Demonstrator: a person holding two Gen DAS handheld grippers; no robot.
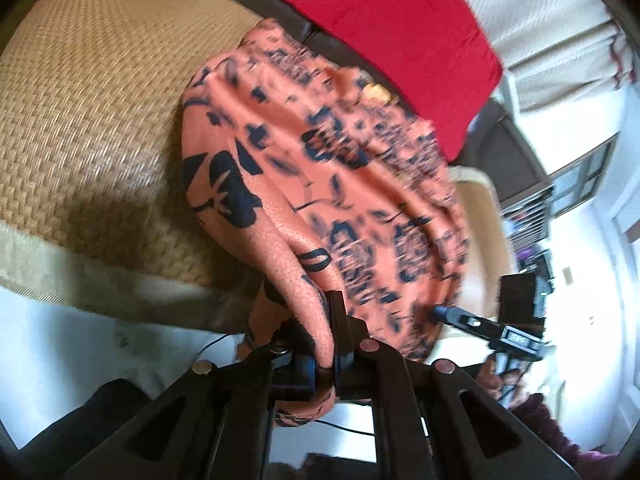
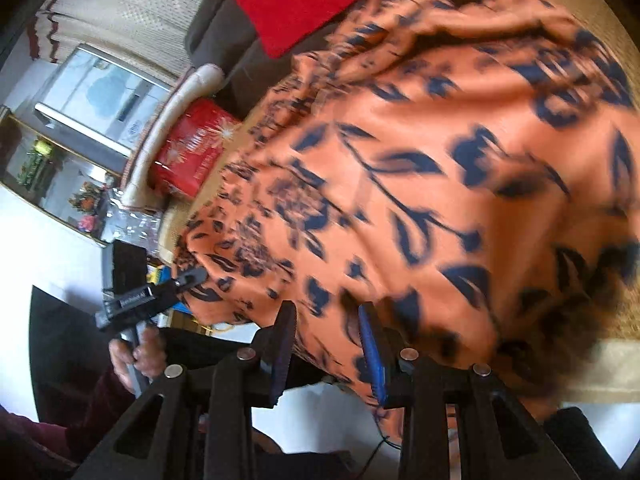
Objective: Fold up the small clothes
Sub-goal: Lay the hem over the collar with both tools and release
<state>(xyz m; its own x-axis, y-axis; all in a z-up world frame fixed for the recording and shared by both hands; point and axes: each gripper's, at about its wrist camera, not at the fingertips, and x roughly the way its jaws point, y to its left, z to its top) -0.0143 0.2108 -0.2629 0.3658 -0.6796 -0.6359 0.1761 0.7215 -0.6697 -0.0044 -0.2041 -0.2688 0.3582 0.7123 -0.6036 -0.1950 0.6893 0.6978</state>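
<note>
Both grippers are clamped on the near hem of the orange floral garment (image 1: 320, 184). The left gripper (image 1: 326, 336) is pinched nearly flat on a bunched edge. The right gripper (image 2: 328, 344) has its jaws set wider, with a thicker bunch of cloth filling the gap. The garment hangs from the two grips, and its far part drapes forward and down onto the woven mat (image 1: 92, 112). It therefore lies ahead of and below both tools. Its long axis looks to run across between the grips, though blur makes that a rough call. Neither hand is clearly nearer; each holds its own corner. In my judgement the next move carries the held edge forward over the resting part. A red cushion (image 1: 384, 32) lies beyond. Writing: each view shows a small label on the other gripper (too blurred to read), and the print on the red box (image 2: 192, 152) can't be read either.
</note>
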